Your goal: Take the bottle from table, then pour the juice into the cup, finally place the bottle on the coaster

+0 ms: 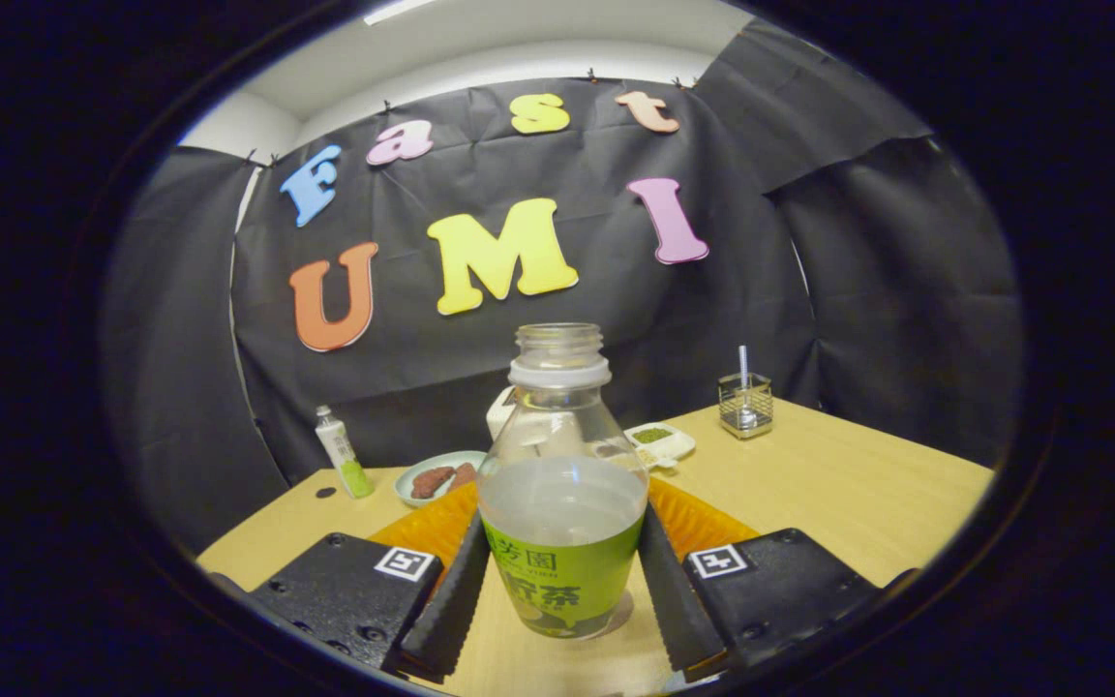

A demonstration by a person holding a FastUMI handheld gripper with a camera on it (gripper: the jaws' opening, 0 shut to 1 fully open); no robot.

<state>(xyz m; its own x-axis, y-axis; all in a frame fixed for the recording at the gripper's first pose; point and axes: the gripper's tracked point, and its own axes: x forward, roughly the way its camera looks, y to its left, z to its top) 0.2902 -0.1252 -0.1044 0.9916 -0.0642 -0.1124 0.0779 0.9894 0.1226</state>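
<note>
- We see the bottle [562, 484] standing upright on the wooden table [838, 494], uncapped, with clear liquid reaching about halfway up and a green label around its lower part.
- Our gripper [562, 590] has one finger on each side of the bottle; the fingers [451, 600] lie close against the label, but we cannot tell whether both truly press on it or merely flank it.
- The bottle's base rests on the table surface, between the fingers.
- Directly behind the bottle lies an orange ribbed mat [703, 523], showing on both sides of the bottle.
- Behind the bottle and to its left sits a pale plate [422, 489] holding brown pieces of food [443, 477].
- Further left of the bottle, near the table's back edge, a small white and green tube [343, 453] stands upright.
- Just behind the bottle's shoulder, on its right, is a white tray [664, 443] with something green in it.
- Well behind the bottle to the right, a small square wire holder [745, 405] stands with a thin stick rising from it.
- A white object [499, 411] peeks out from behind the bottle's neck; we cannot tell what it is.
</note>
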